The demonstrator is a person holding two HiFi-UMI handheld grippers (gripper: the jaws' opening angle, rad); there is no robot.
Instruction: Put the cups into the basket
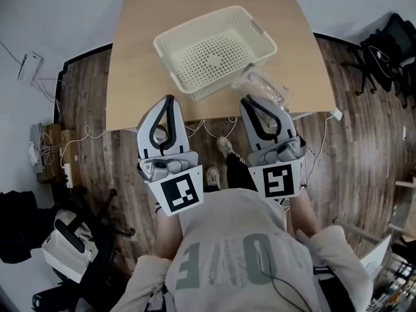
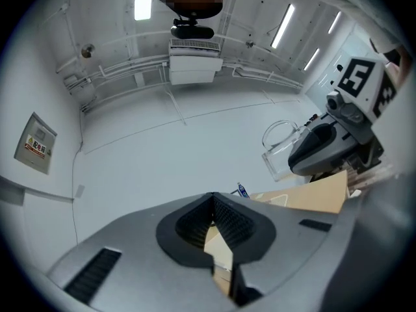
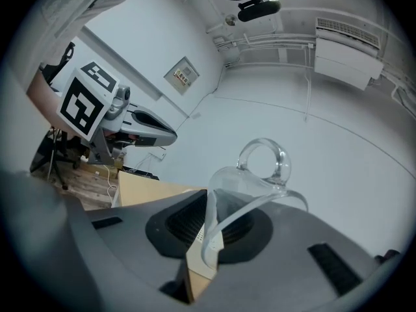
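The clear glass cup [image 1: 265, 87] is pinched by its wall in the right gripper [image 1: 250, 100], just beside the near right corner of the cream perforated basket [image 1: 195, 23] on the wooden table [image 1: 140, 57]. The left gripper [image 1: 169, 100] has its jaws pressed together on nothing, near the table's front edge.

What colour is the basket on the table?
The basket is cream, its floor perforated; best seen in the head view.

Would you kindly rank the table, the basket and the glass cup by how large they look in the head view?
1. table
2. basket
3. glass cup, plainly smallest even if nearer the camera
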